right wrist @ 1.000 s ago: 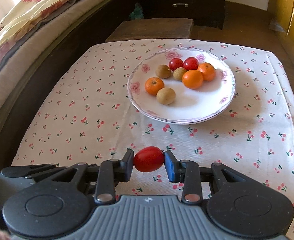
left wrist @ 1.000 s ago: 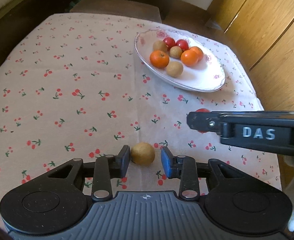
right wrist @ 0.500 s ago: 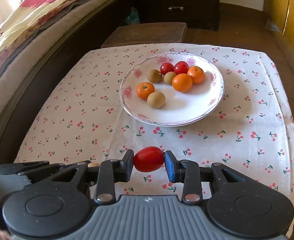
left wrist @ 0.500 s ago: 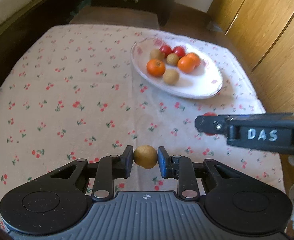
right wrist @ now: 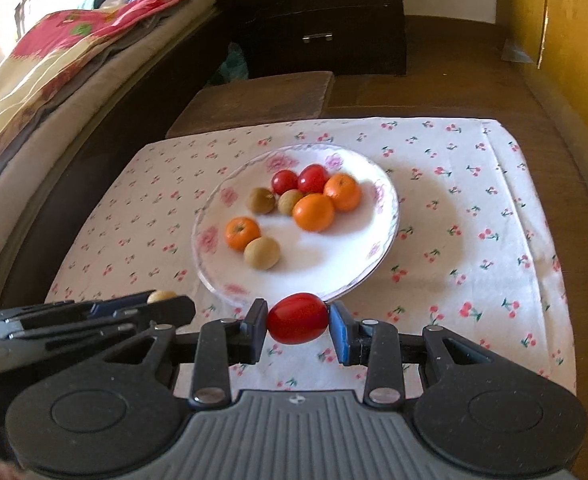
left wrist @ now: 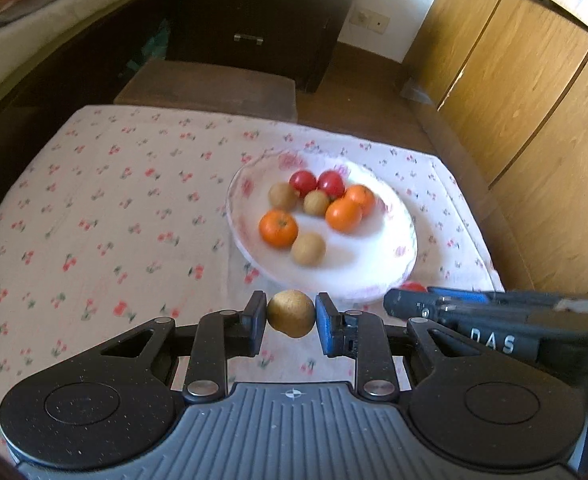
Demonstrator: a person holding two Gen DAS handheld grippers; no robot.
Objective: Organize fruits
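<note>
The left gripper (left wrist: 290, 316) has its fingers (left wrist: 256, 317) closed on a small round brown fruit with a rough skin (left wrist: 291, 313), gripped only at its widest part. The right gripper (right wrist: 297, 320) pinches a smooth oval red tomato (right wrist: 297, 318) the same way. Both are held clear of the table, just short of the near rim of the white floral plate (right wrist: 381, 196), which carries two tomatoes, three oranges and three brown fruits crowded toward its far side.

Likely risks: either round fruit could squirt out of such a narrow grip if the fingers loosen early, then roll across the cherry-print tablecloth (right wrist: 473, 216) and off the edge. The tomato may bruise under hard pressure. The two grippers hang close side by side and could knock together over the plate. A fruit let go from too high may bounce out or scatter the pile.
</note>
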